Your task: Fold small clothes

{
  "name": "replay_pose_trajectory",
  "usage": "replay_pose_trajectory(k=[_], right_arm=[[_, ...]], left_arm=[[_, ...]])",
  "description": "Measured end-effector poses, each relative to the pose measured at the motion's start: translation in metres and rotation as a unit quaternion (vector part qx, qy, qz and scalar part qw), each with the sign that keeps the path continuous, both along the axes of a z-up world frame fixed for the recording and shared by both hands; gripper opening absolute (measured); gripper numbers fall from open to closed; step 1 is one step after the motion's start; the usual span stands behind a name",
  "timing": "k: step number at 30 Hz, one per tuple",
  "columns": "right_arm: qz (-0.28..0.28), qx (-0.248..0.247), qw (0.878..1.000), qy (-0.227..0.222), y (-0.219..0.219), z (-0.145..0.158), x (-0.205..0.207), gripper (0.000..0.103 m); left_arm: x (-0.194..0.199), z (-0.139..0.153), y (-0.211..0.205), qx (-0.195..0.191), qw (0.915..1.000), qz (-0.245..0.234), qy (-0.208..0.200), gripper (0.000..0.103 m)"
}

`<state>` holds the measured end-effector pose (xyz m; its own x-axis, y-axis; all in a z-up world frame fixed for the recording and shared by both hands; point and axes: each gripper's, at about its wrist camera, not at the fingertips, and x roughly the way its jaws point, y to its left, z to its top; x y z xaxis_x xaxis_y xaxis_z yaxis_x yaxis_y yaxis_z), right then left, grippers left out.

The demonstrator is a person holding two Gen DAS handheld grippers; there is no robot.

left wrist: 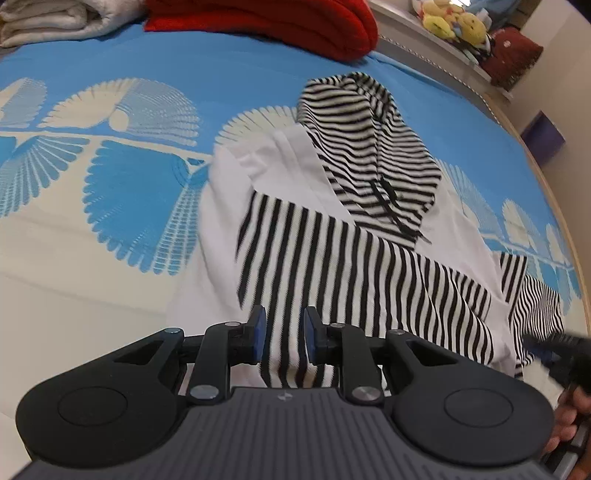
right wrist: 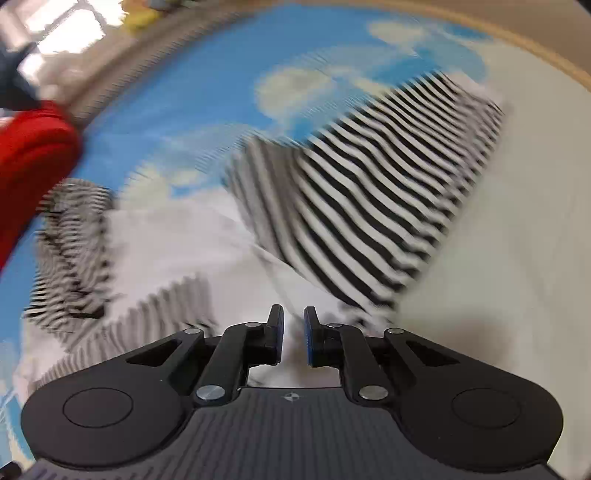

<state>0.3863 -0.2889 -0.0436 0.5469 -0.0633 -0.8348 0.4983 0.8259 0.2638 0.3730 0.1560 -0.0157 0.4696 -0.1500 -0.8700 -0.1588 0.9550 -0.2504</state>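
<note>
Two grippers hang over one small hooded top (left wrist: 332, 229) spread on the bed (left wrist: 110, 229), whose cover is blue with pale fan-shaped patterns. The top has a white body, with black-and-white stripes on its hood and sleeves. Its hood (left wrist: 369, 147) lies toward the far side, a dark drawstring trailing down over it, and a striped sleeve (left wrist: 351, 280) lies folded across the white body.

From the left wrist view, the left gripper (left wrist: 283, 341) points steeply down at the near edge of the top, and its blue-padded fingers (left wrist: 258, 332) stand a narrow gap apart with a band of striped cloth running between them. Whether the pads actually press on that cloth I cannot tell. At the right edge of that view a hand (left wrist: 569, 417) holds the other tool.

The right wrist view is heavily smeared. The right gripper (right wrist: 293, 341) sits over the white part of the top, its fingers (right wrist: 275, 332) narrowly parted with white cloth in the gap; a grip cannot be made out. A striped sleeve (right wrist: 369, 206) stretches away beyond it.

A red cushion (left wrist: 295, 26) and a pale folded blanket (left wrist: 55, 18) lie at the far end of the bed, and yellow soft toys (left wrist: 450, 20) sit on a ledge beyond.
</note>
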Motion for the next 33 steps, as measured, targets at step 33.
replay_pose_trajectory(k=[33], right_arm=[[-0.011,0.041,0.999,0.013,-0.085,0.007,0.026,0.045]], left_arm=[[-0.005,0.014,-0.082,0.073,0.9941,-0.072,-0.035,0.037]])
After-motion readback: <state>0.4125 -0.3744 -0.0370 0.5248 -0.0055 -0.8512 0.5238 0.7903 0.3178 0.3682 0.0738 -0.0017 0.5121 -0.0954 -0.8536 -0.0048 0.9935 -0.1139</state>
